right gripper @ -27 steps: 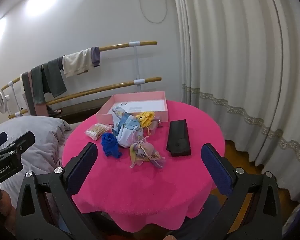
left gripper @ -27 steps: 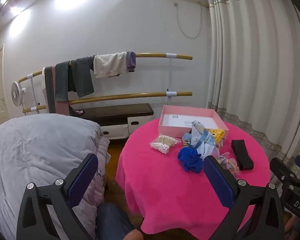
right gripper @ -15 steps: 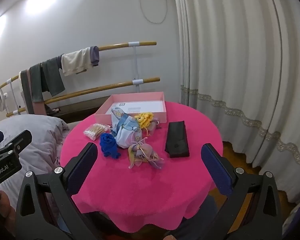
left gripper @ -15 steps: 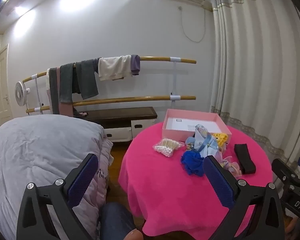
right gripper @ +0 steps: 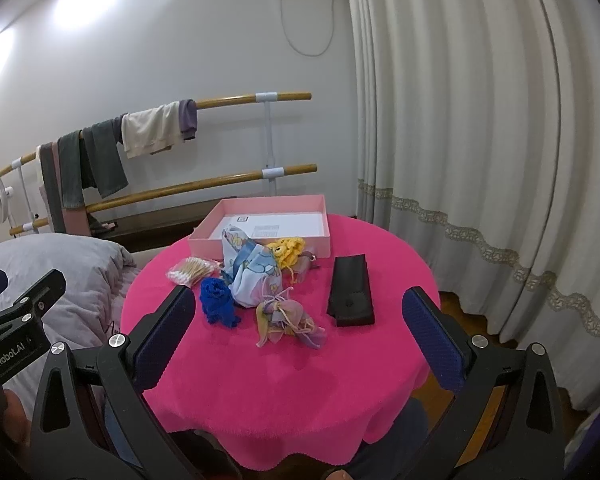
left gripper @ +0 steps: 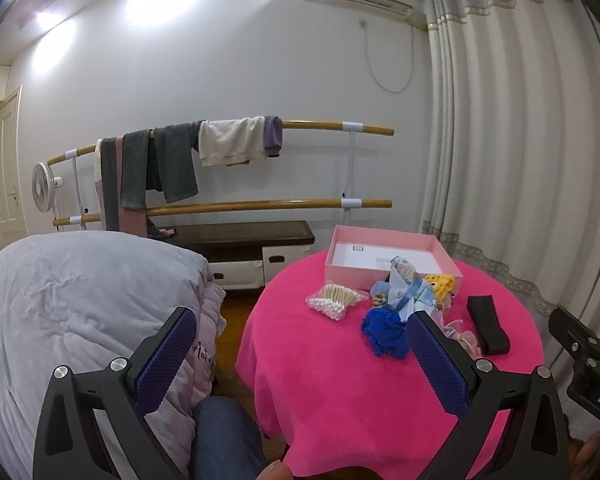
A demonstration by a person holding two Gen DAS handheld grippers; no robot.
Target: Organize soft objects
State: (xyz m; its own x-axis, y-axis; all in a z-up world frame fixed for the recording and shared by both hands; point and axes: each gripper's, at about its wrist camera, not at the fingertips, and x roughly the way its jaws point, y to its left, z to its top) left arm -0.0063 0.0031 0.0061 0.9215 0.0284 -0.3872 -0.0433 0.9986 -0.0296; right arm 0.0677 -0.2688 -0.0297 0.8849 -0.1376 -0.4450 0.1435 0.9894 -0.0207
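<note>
Left gripper (left gripper: 300, 354) and right gripper (right gripper: 300, 334) both gape wide, holding nothing.

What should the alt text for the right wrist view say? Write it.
The open right gripper hovers before a round table draped in pink, where a blue cloth, pastel pouch, black pouch and cotton swabs lie before a pink box.
</note>
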